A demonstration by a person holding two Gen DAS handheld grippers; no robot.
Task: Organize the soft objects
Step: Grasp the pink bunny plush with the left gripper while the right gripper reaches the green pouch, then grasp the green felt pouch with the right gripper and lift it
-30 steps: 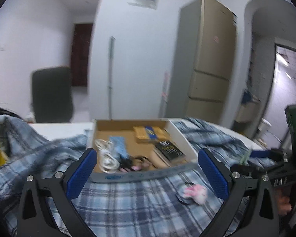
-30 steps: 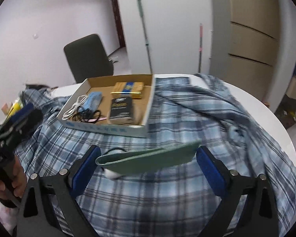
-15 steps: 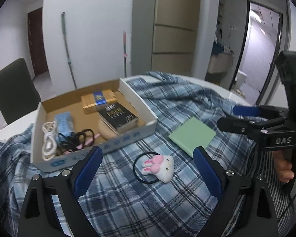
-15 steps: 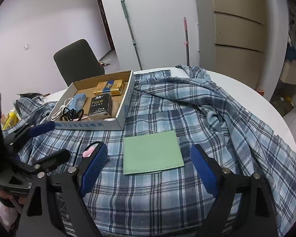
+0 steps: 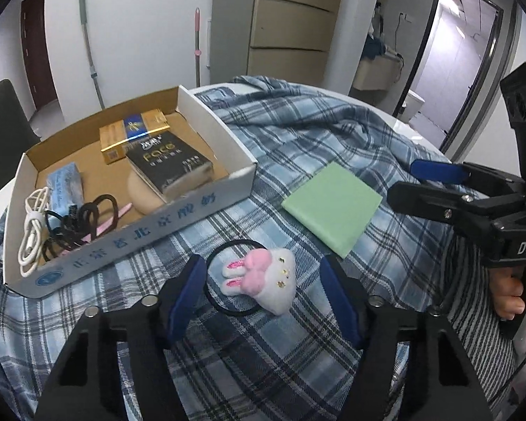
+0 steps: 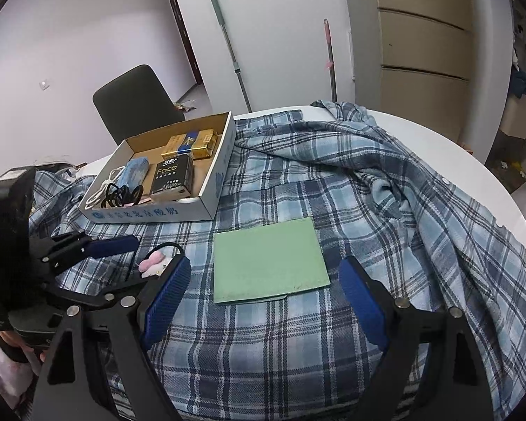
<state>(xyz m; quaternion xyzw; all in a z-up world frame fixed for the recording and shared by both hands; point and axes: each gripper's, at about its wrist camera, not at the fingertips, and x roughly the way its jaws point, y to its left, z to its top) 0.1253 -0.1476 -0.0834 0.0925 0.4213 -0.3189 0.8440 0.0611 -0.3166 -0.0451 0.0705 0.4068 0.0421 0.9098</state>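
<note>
A plush bunny hair tie [image 5: 263, 282], white and pink on a black elastic loop, lies on the blue plaid shirt [image 5: 298, 133]. My left gripper [image 5: 264, 293] is open, its blue pads either side of the bunny, not touching it. A folded green cloth [image 5: 333, 207] lies flat to the right; in the right wrist view the green cloth [image 6: 268, 261] sits just beyond my open, empty right gripper [image 6: 264, 291]. The bunny [image 6: 152, 263] shows there at the left, partly hidden by the right gripper's left finger.
An open cardboard box [image 5: 200, 196] behind the bunny holds a black tissue pack [image 5: 170, 165], a gold packet [image 5: 133, 133], a white cable [image 5: 31, 231], black hair ties [image 5: 80, 221] and a blue pack [image 5: 65, 186]. The plaid shirt [image 6: 385, 193] covers a round white table [image 6: 501, 189]. A dark chair [image 6: 136, 101] stands behind.
The green cloth left my right gripper and now lies flat on the shirt. My left gripper swung right and down to straddle the bunny hair tie.
</note>
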